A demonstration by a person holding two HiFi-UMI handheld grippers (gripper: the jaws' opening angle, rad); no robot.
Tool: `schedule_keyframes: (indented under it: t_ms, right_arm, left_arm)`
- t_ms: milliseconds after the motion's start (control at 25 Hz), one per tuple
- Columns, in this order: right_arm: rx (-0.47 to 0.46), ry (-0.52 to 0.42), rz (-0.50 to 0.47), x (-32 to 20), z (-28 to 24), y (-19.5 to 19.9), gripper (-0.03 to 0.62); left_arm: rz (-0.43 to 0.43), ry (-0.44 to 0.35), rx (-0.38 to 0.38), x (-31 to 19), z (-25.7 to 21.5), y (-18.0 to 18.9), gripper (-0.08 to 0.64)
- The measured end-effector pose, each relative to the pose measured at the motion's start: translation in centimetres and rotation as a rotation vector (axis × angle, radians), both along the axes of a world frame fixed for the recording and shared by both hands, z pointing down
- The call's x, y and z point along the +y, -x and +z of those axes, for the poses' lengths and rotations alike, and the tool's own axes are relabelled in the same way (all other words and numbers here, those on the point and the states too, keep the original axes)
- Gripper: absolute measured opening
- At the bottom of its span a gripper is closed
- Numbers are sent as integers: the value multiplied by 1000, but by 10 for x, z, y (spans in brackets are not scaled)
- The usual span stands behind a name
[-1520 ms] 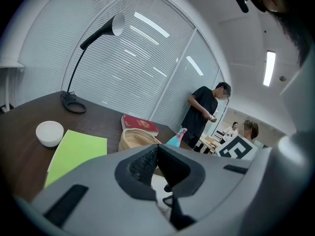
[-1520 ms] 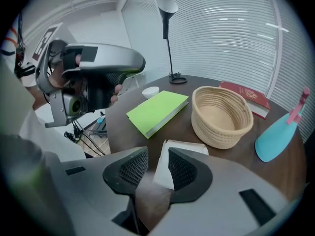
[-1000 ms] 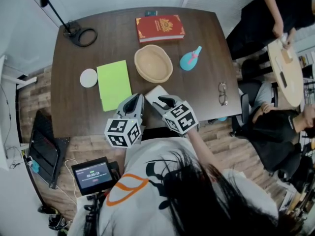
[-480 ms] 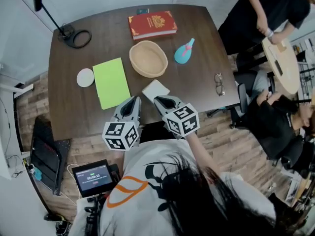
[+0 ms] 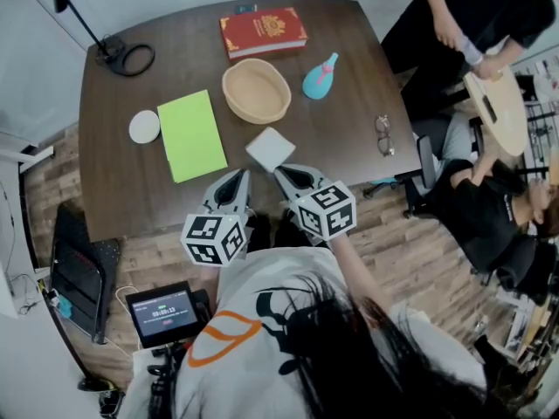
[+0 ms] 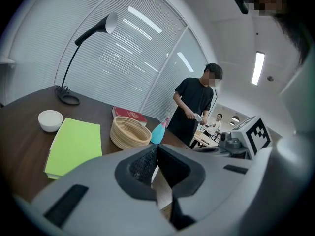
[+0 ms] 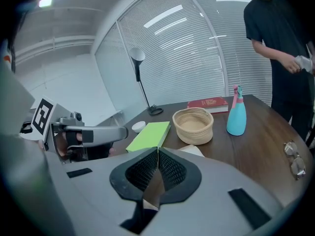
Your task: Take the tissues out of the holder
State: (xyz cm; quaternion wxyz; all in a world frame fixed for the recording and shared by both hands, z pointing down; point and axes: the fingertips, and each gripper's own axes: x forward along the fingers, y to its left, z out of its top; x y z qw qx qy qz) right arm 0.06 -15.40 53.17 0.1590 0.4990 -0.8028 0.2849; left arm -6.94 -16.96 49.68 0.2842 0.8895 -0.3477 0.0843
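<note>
Right tool [image 5: 295,178] jaws just closed, empty; left tool [image 5: 232,187] together too. White tissue square [image 5: 271,148] now lies clear of both on surface [image 5: 122,182], likely released.

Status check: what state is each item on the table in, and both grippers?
Left gripper: shut, empty.
Right gripper: jaws just closed, shut, empty.
White square tissue holder: flat on dark wooden table, clear of both grippers.
Round woven basket: upright, empty.
Teal spray bottle: upright.
Red hardcover book: closed, flat.
Green folder: closed, flat.
</note>
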Motion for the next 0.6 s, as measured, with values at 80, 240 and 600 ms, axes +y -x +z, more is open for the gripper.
schedule_keyframes:
  t_ms: [80,240,600]
  right_arm:
    - [-5,-3,-3,2,-2,0,14]
    - [-7,-8,-15,8,-4,-5,12]
    - [-25,-15,-17,60,-15,-46,11]
  left_arm:
    - [-10,-4,0,0,-3,1,0]
    - [-17,-15,-1,2,-7,-6,0]
    - [-3,-31,-8,50,-20,-53,0]
